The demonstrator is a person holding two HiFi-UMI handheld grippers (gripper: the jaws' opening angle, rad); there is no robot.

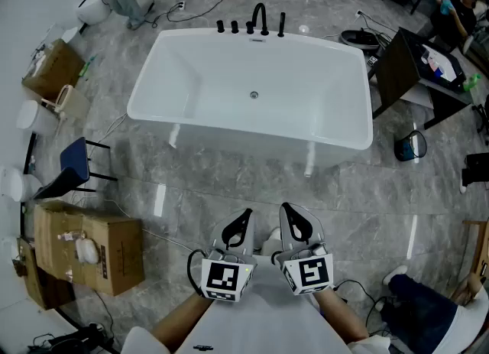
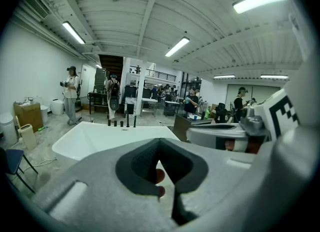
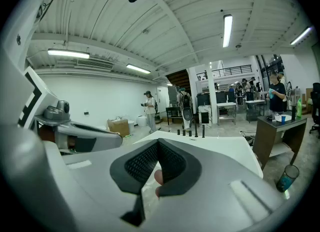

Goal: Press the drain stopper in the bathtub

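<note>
A white freestanding bathtub (image 1: 191,92) stands on the grey marble floor ahead of me. Its small round drain stopper (image 1: 254,95) sits in the middle of the tub bottom. Black faucet fittings (image 1: 260,21) line the far rim. My left gripper (image 1: 242,220) and right gripper (image 1: 289,215) hang side by side over the floor, well short of the tub's near wall. Both are shut with nothing between their jaws. The tub (image 2: 95,138) appears past the left gripper (image 2: 160,143), and the tub (image 3: 225,148) also lies beyond the right gripper (image 3: 159,143). Neither gripper view shows the stopper.
Cardboard boxes (image 1: 95,249) and a blue chair (image 1: 74,159) stand on the left. A dark desk (image 1: 405,69) and a round bin (image 1: 410,145) are on the right. Cables trail over the floor. Several people (image 2: 71,93) stand far behind the tub.
</note>
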